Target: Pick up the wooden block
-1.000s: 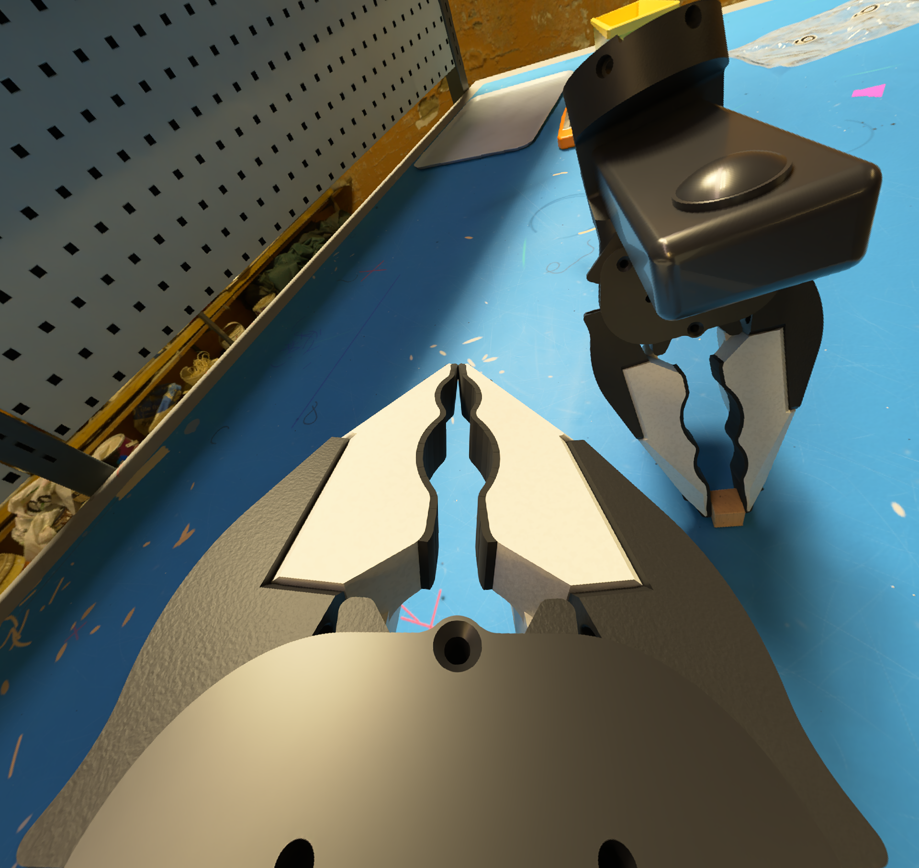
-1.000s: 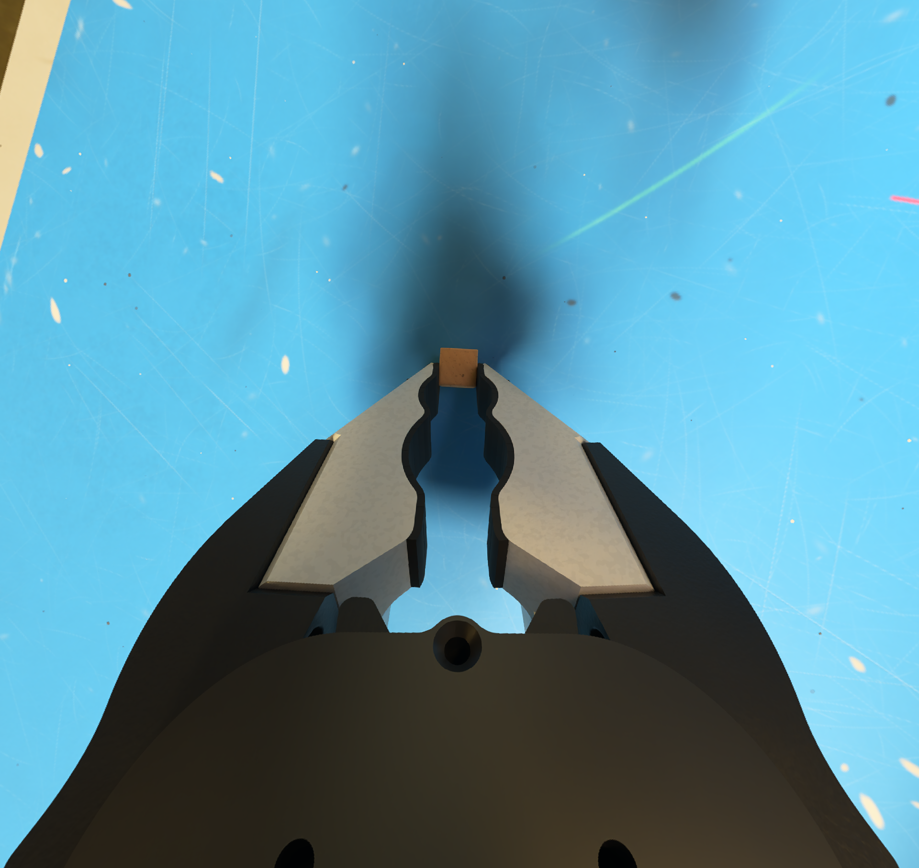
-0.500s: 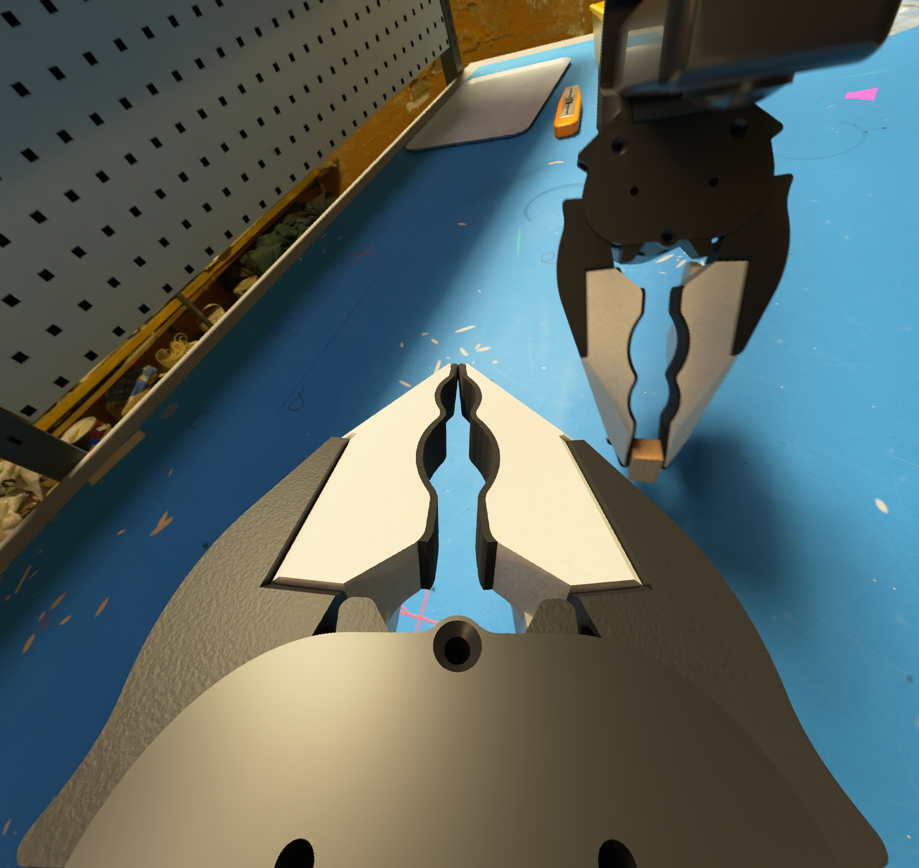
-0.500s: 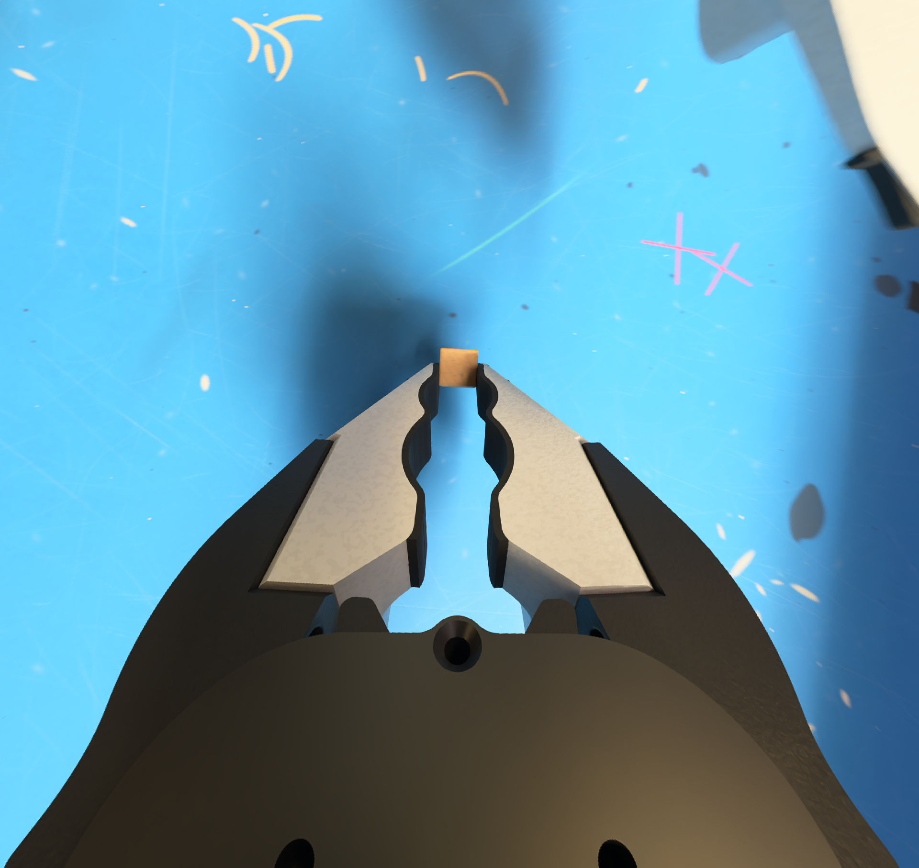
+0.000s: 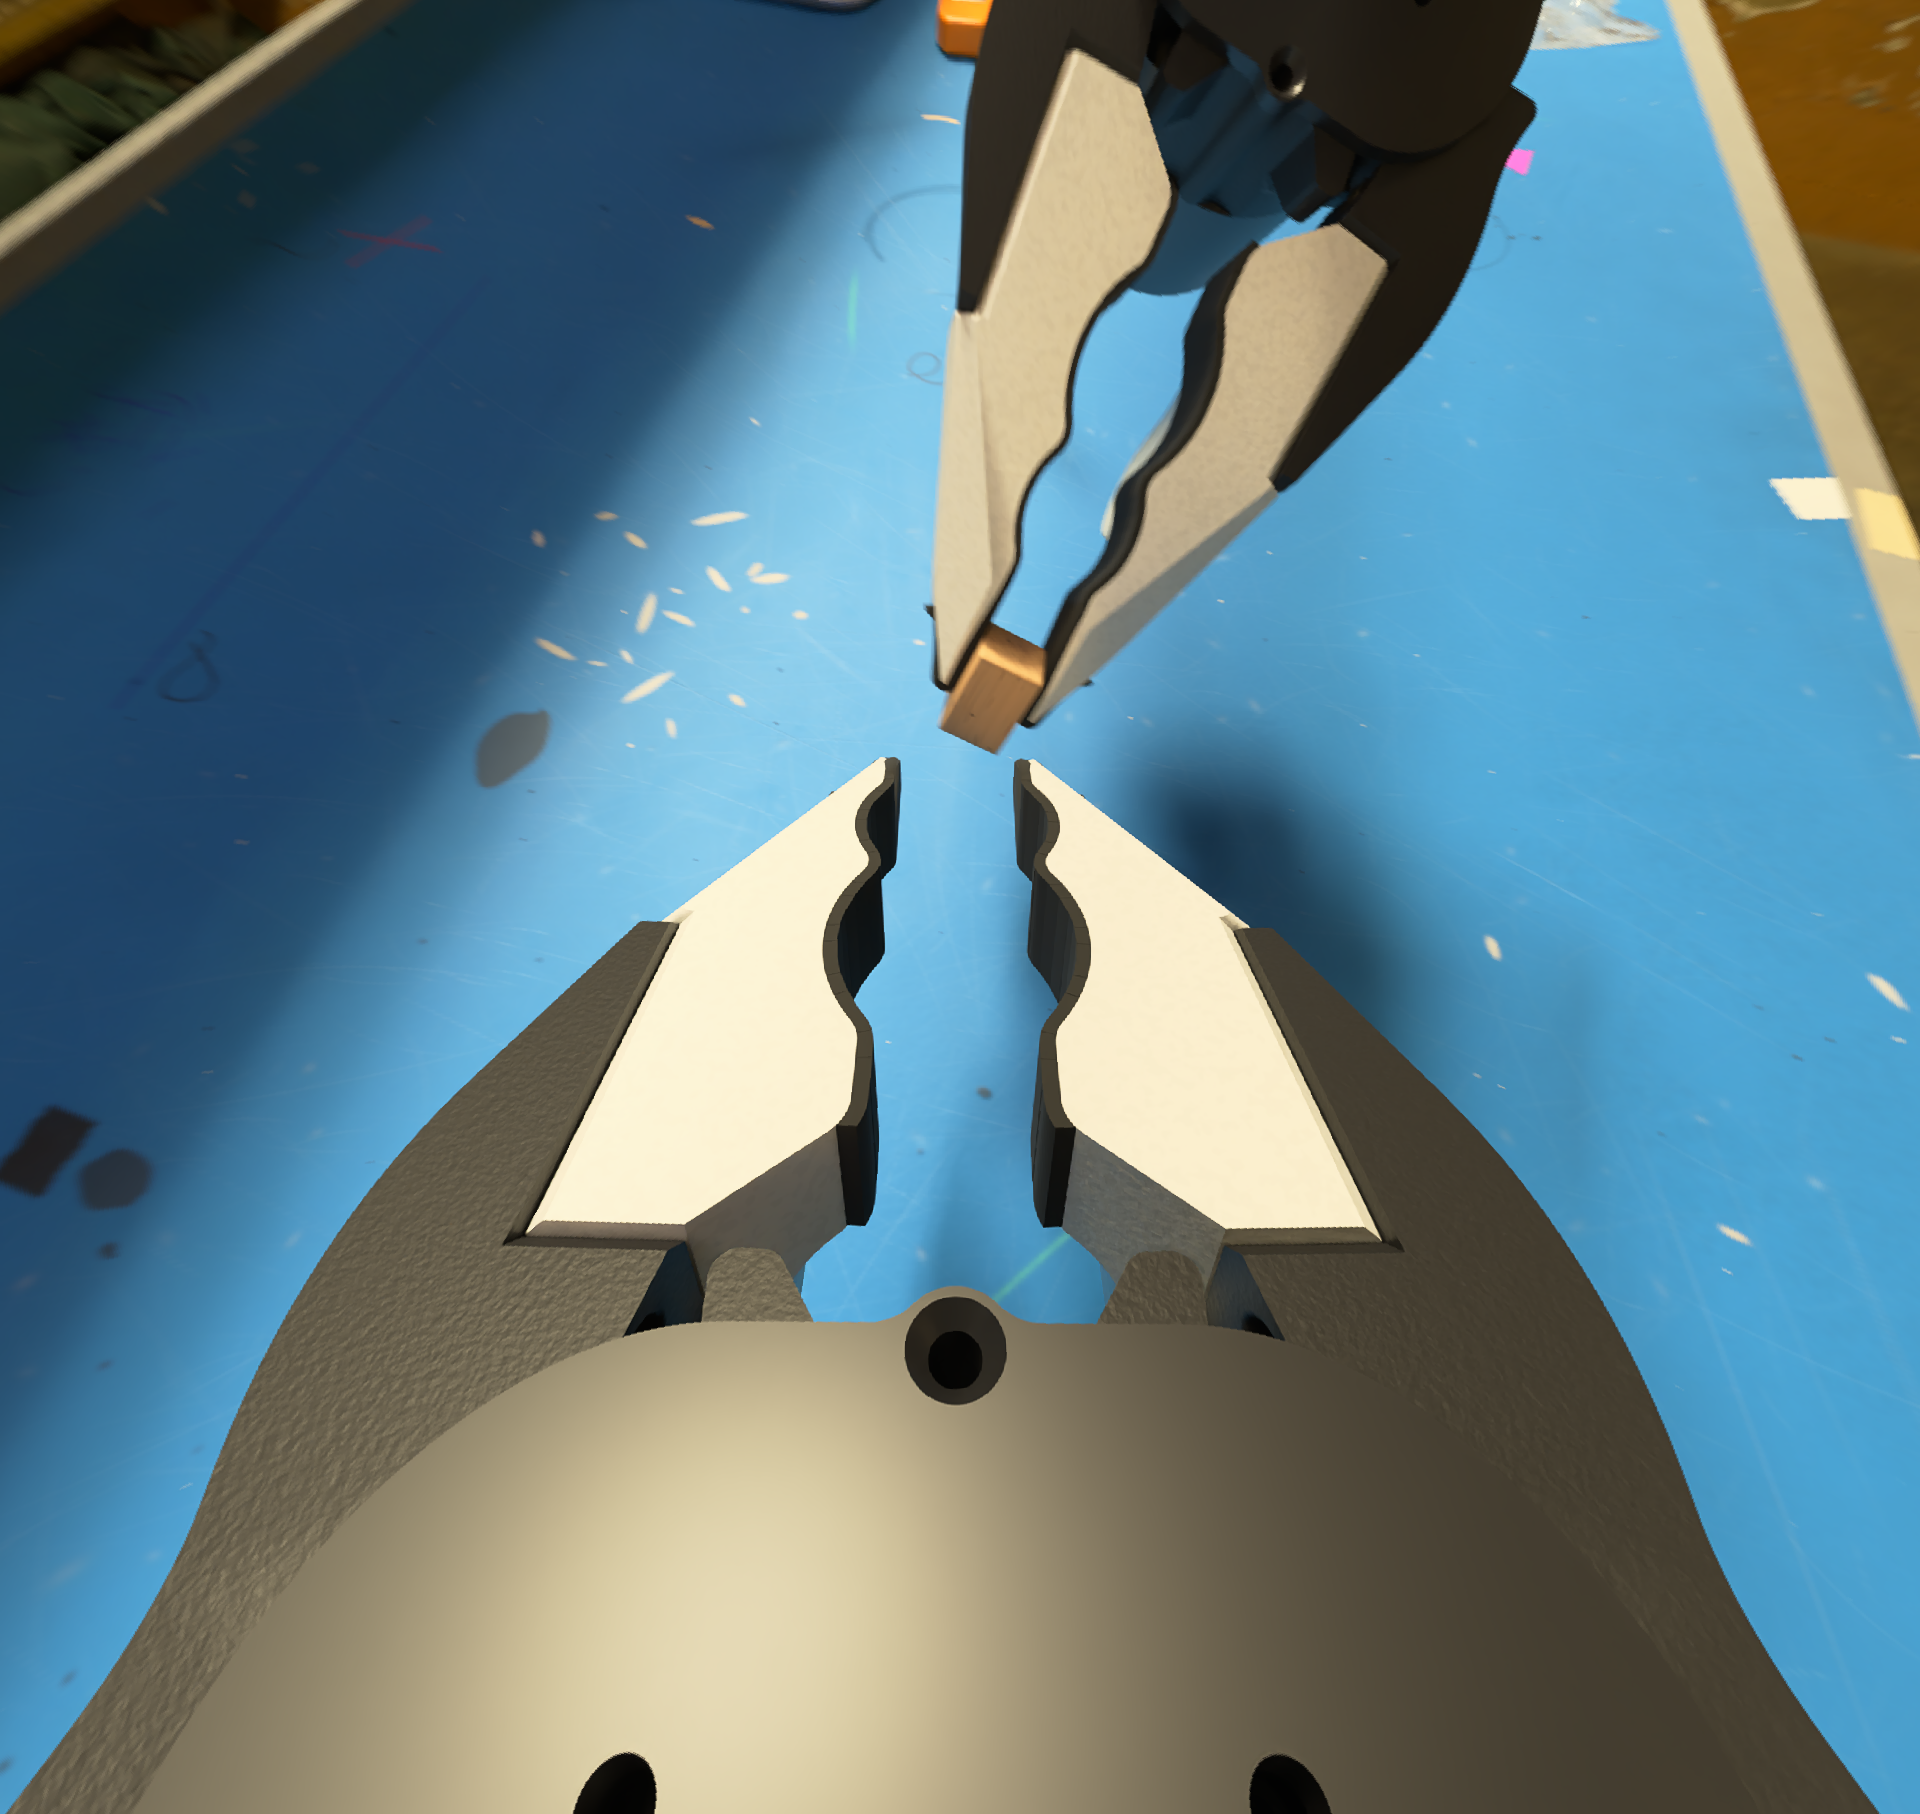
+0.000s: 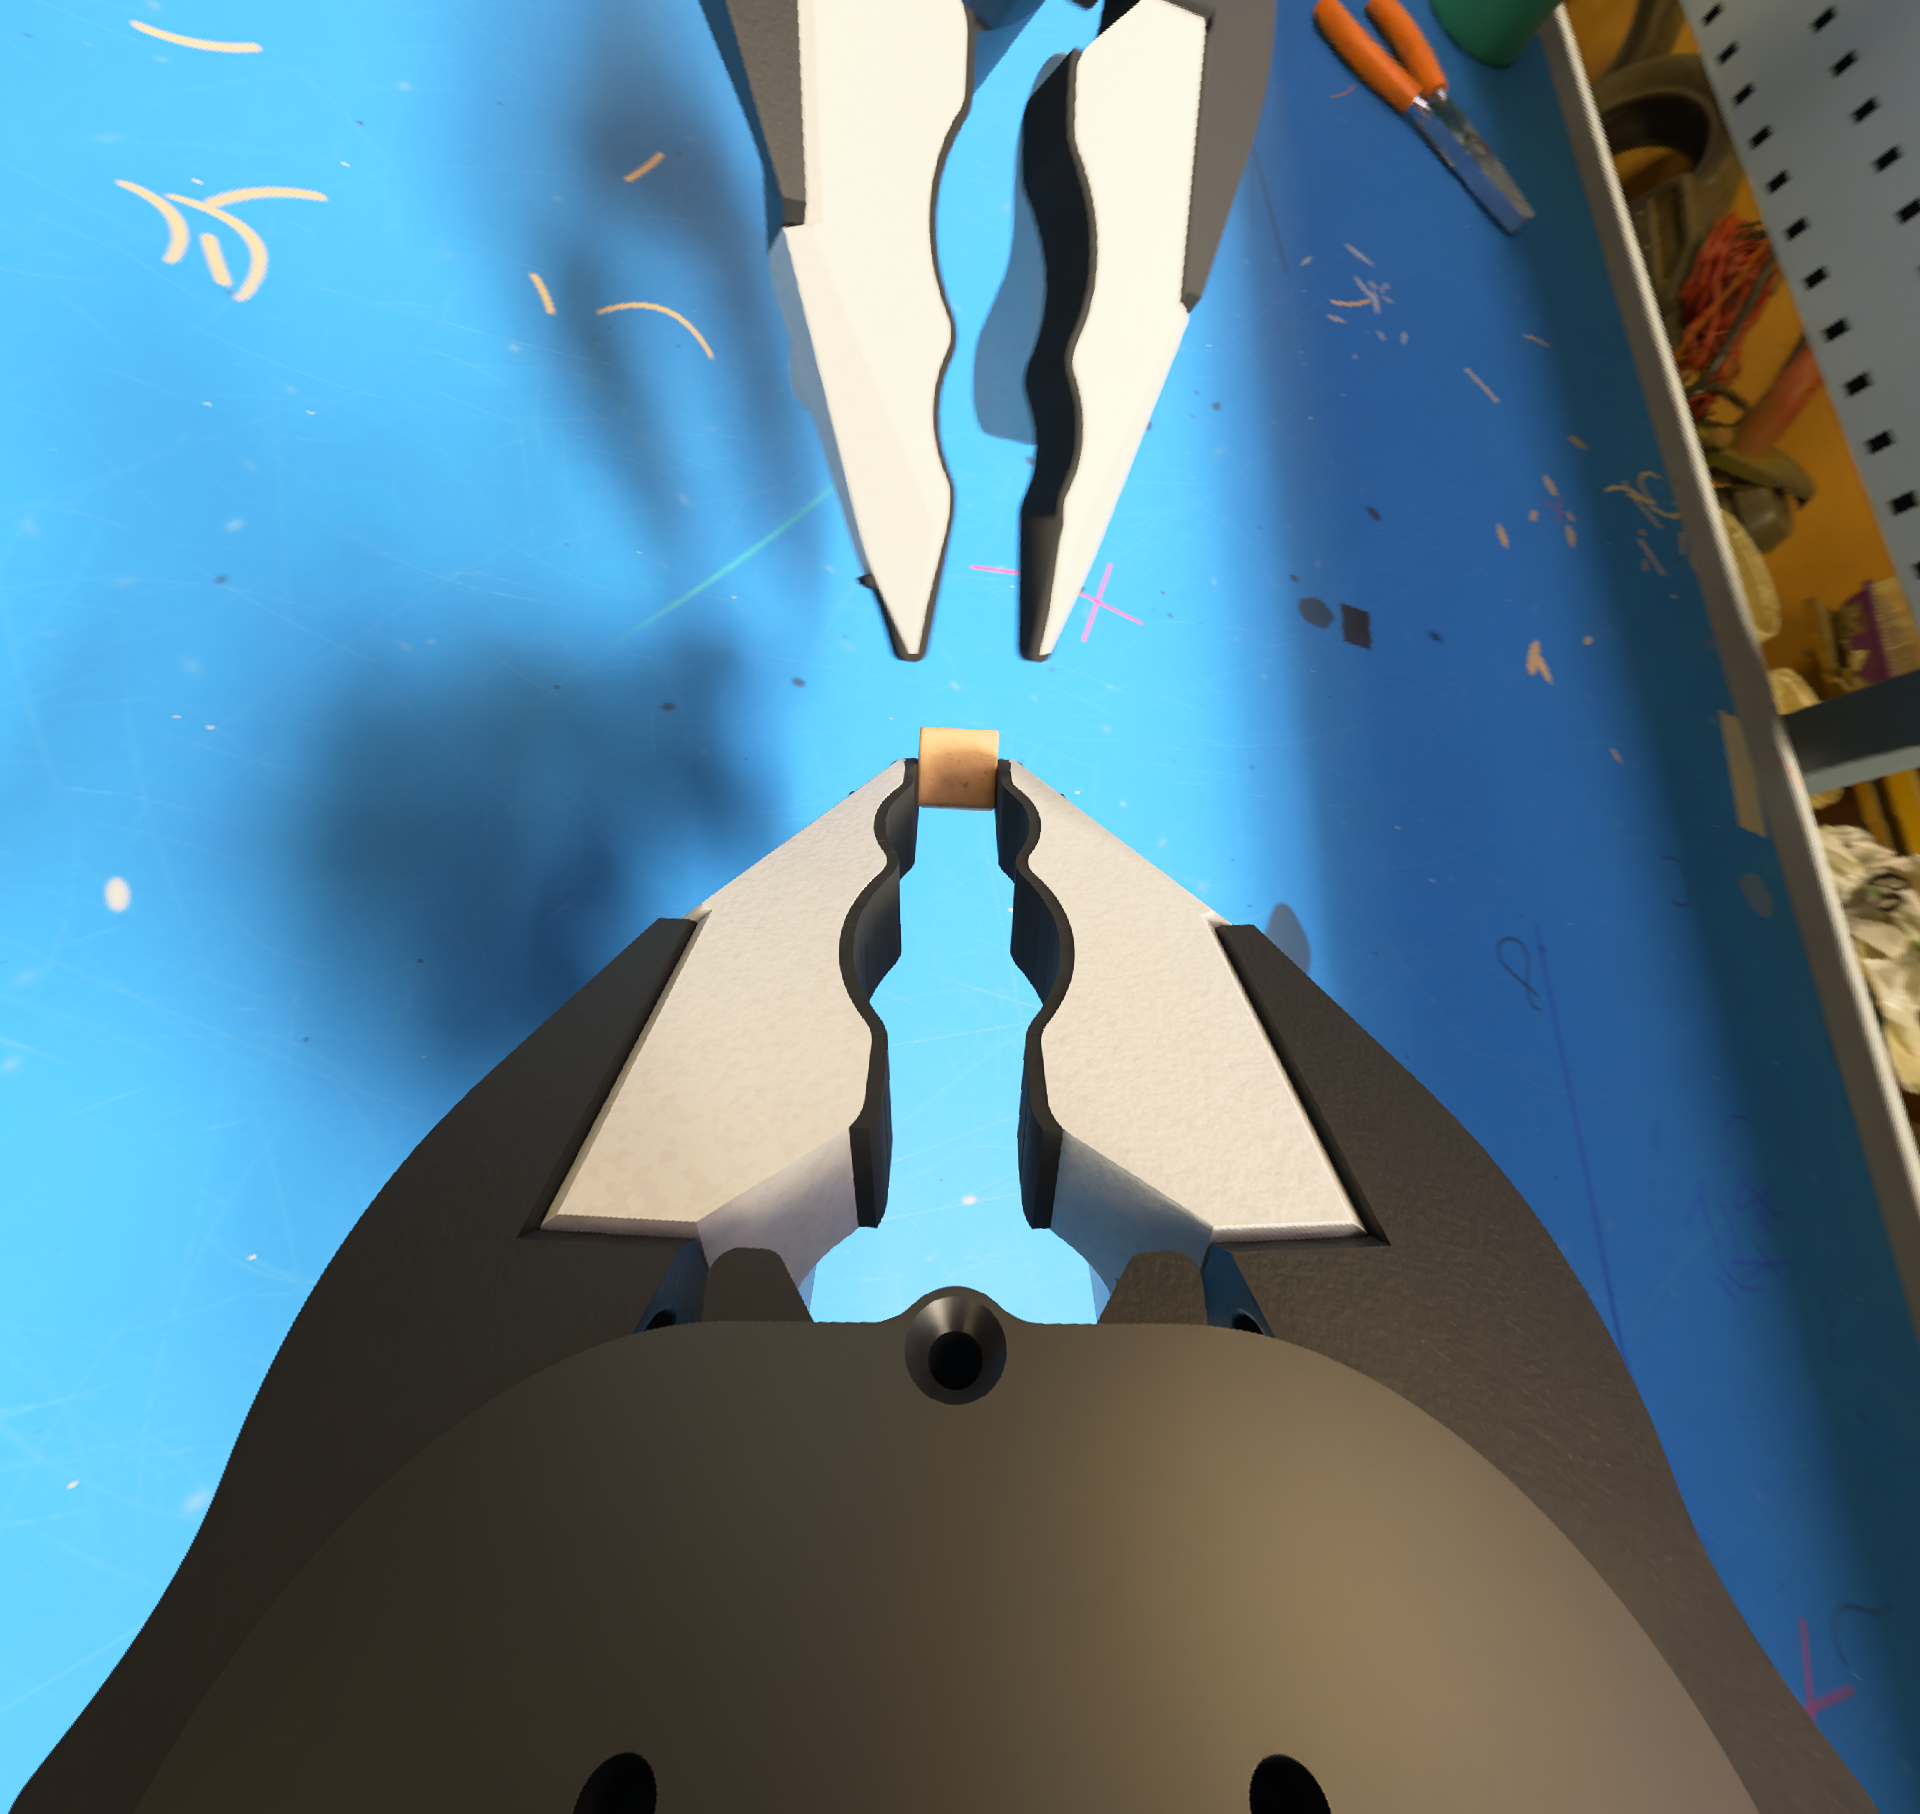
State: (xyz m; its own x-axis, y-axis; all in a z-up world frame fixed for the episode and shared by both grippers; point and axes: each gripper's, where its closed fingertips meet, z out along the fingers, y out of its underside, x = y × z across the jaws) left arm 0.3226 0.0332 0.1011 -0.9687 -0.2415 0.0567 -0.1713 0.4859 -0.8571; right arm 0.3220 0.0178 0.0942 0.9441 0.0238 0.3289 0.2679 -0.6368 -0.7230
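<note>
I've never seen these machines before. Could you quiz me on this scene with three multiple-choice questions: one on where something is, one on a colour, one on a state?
1. Where is the wooden block?
A. lying on the table
B. pinched at the tips of the right hand-held gripper
C. inside the grey tray

2. What colour are the handles of the pliers near the pegboard?
A. orange
B. green
C. black

3. How does the left hand-held gripper stand?
A. shut on the block
B. shut with nothing in it
C. open, with nothing in it

Answers:
1 B: the block sits between the right gripper's fingertips, above the blue table in the left wrist view.
2 A: both handles show orange against the blue top.
3 C: a clear gap shows between its fingertips, and the block is just ahead of them, not touching.
</note>
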